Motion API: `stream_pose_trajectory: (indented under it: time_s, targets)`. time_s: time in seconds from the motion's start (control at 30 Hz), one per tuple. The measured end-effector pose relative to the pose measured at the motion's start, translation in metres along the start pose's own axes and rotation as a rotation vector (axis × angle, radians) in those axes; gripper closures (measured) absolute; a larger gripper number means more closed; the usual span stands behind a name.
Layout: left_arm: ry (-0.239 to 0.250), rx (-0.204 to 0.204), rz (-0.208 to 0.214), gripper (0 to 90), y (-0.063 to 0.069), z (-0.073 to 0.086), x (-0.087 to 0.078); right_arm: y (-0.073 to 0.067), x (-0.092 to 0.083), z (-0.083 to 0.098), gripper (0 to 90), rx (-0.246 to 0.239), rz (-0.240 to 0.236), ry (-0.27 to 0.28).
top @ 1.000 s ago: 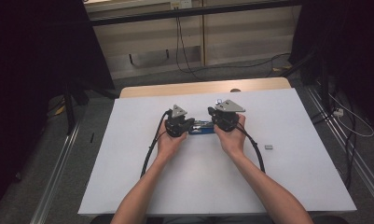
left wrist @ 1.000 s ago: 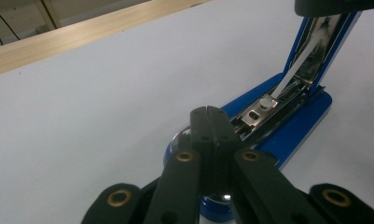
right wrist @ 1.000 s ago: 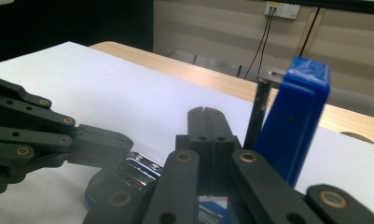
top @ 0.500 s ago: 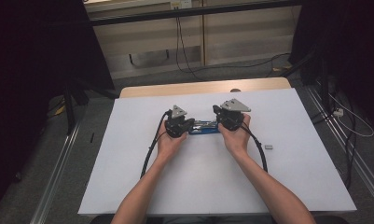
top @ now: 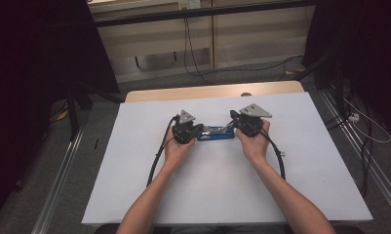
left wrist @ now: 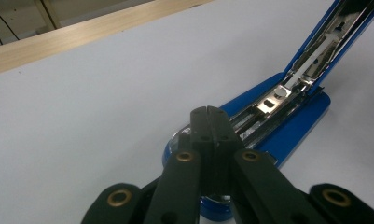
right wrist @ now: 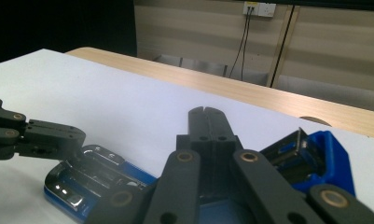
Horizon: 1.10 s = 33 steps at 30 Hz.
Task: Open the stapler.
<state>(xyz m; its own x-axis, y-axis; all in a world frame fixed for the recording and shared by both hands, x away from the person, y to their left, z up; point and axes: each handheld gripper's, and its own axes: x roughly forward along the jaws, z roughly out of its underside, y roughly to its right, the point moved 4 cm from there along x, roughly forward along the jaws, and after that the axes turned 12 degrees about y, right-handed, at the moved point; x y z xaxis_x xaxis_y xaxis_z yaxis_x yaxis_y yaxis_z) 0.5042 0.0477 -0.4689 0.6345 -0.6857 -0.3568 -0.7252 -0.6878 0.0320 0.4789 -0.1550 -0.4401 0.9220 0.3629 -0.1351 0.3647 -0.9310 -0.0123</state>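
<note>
Blue metal-railed stapler point(top: 217, 133) mid-table, long axis left-right between claws | left gripper point(left wrist: 206, 114) clenched empty on its left end | right gripper point(right wrist: 206, 114) clenched empty at raised right end (I judge equally near).

We see the left gripper point(left wrist: 211, 122), jaws shut together, tips over the near end of the blue stapler point(left wrist: 287, 116). Its arm is hinged open, rising up-right.

Worktop point(top: 222, 195): white sheet over pale wood, wood edge bare at far side. Far wall point(top: 251, 34): beige panelling, dangling black cables point(top: 187, 44). Floor point(top: 47, 161): grey. Black curtains point(top: 37, 58) left and right. Dim lighting.
</note>
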Motion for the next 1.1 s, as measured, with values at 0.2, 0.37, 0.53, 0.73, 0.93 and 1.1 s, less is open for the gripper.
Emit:
stream_pose_trajectory:
  time_s: [0.2,0.37,0.53,0.73,0.93,1.1]
  targets:
    - [-0.001,0.004,-0.003,90.0,0.0,0.0,0.0,0.003,-0.002,0.001,90.0,-0.006,0.002,-0.008]
    - [0.003,0.0,-0.001,90.0,0.0,0.0,0.0,0.008,-0.004,0.005,90.0,-0.014,0.011,-0.024]
    - [0.003,0.0,-0.002,90.0,0.0,0.0,0.0,0.015,-0.009,0.008,90.0,-0.01,0.024,-0.03]
    - [0.0,0.0,-0.003,90.0,0.0,0.0,0.0,0.021,-0.013,0.011,90.0,-0.013,0.037,-0.041]
    - [0.005,-0.01,-0.003,90.0,0.0,0.0,0.0,0.023,-0.013,0.015,90.0,-0.017,0.045,-0.052]
    - [0.004,-0.009,-0.003,90.0,0.0,0.0,0.0,0.025,-0.013,0.018,90.0,-0.022,0.052,-0.063]
